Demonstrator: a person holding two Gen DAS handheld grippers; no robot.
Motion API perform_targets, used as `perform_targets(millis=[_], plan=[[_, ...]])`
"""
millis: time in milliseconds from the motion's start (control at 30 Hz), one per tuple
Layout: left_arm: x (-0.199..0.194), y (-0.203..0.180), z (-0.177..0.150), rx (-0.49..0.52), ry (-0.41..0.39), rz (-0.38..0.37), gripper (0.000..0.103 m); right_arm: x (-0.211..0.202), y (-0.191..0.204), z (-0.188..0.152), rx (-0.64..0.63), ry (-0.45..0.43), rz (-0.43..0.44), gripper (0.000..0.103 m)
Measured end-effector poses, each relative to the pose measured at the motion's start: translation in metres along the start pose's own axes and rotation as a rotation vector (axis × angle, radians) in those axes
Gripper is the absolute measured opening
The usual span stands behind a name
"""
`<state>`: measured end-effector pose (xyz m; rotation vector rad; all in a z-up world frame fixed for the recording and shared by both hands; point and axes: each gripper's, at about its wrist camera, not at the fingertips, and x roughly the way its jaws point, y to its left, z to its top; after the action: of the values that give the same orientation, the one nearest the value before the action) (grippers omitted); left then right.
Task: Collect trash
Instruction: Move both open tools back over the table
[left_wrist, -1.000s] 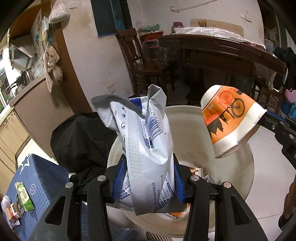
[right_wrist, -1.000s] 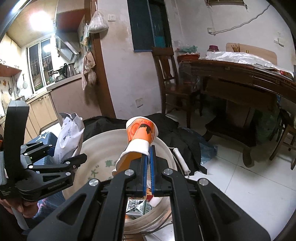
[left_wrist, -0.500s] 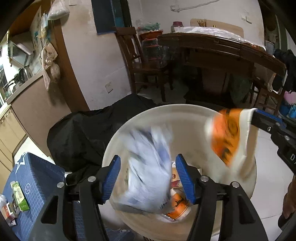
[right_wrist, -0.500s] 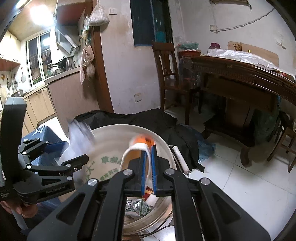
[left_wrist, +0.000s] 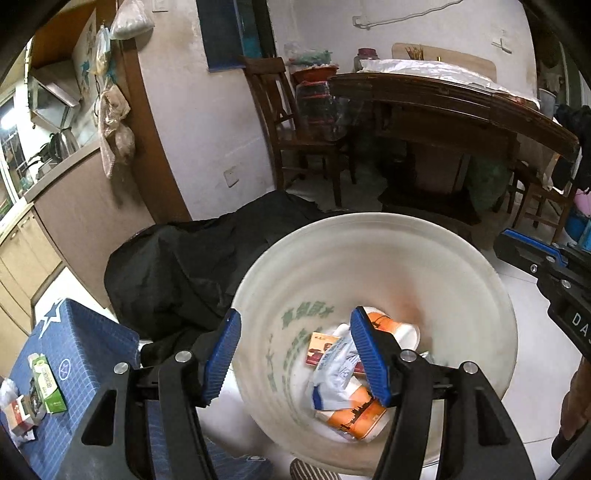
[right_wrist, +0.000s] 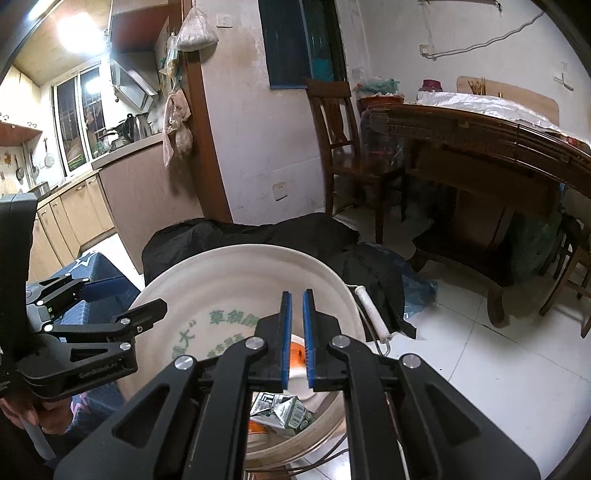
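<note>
In the left wrist view, our left gripper (left_wrist: 295, 354) hangs over the white bucket (left_wrist: 369, 251); its jaws have just been opening and stand apart with nothing between them. Below and past the fingertips, in the bucket's bottom, lie the white bag (left_wrist: 334, 373), an orange cup (left_wrist: 356, 415) under it, a second cup (left_wrist: 397, 330) beyond the right finger, and a small red box (left_wrist: 321, 349). A black cloth (left_wrist: 177, 280) lies to the left of the fingers. In the right wrist view, our right gripper (right_wrist: 296, 339) has its blue pads almost together, a thin slit between them, holding nothing. Just below the fingertips, inside the bucket (right_wrist: 236, 273), we see the orange cup (right_wrist: 295, 350) and a crushed carton (right_wrist: 282, 410). The left gripper (right_wrist: 122, 314) shows at the left, over the rim.
</note>
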<state>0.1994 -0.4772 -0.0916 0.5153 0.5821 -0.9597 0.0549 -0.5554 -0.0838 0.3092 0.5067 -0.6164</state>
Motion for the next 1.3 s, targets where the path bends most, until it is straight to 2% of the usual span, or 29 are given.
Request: perform_targets(millis=[367, 467, 533, 600, 700, 767, 800, 833, 900, 1033, 1133, 1300], plan=[[-0.021, 0.012, -0.006, -0.021, -0.031, 0.068, 0.063, -0.004, 0.013, 0.003, -0.022, -0.009, 0.004, 0.008], [-0.03, 0.018, -0.01, -0.029, -0.044, 0.09, 0.063, -0.008, 0.019, 0.004, -0.025, -0.021, 0.02, 0.023], [-0.038, 0.022, -0.013, -0.032, -0.058, 0.113, 0.063, -0.011, 0.023, 0.004, -0.019, -0.033, 0.031, 0.039], [-0.045, 0.026, -0.016, -0.039, -0.066, 0.139, 0.063, -0.013, 0.029, 0.005, -0.023, -0.038, 0.038, 0.043], [-0.06, 0.039, -0.021, -0.065, -0.081, 0.163, 0.064, -0.016, 0.039, 0.007, -0.03, -0.051, 0.049, 0.058], [-0.072, 0.049, -0.026, -0.082, -0.095, 0.193, 0.07, -0.018, 0.047, 0.007, -0.039, -0.06, 0.048, 0.068], [-0.078, 0.054, -0.029, -0.091, -0.105, 0.214, 0.076, -0.019, 0.049, 0.007, -0.04, -0.062, 0.046, 0.077], [-0.087, 0.06, -0.033, -0.099, -0.119, 0.245, 0.078, -0.019, 0.053, 0.007, -0.039, -0.066, 0.04, 0.086], [-0.102, 0.069, -0.039, -0.112, -0.132, 0.283, 0.08, -0.021, 0.06, 0.006, -0.025, -0.071, 0.042, 0.096], [-0.149, 0.101, -0.054, -0.201, -0.184, 0.381, 0.093, -0.023, 0.079, 0.007, 0.01, -0.05, 0.086, 0.097], [-0.192, 0.124, -0.068, -0.277, -0.245, 0.47, 0.097, -0.032, 0.106, 0.006, -0.006, -0.054, 0.125, 0.098], [-0.255, 0.151, -0.087, -0.393, -0.331, 0.563, 0.098, -0.047, 0.158, 0.006, -0.07, -0.055, 0.241, 0.098]])
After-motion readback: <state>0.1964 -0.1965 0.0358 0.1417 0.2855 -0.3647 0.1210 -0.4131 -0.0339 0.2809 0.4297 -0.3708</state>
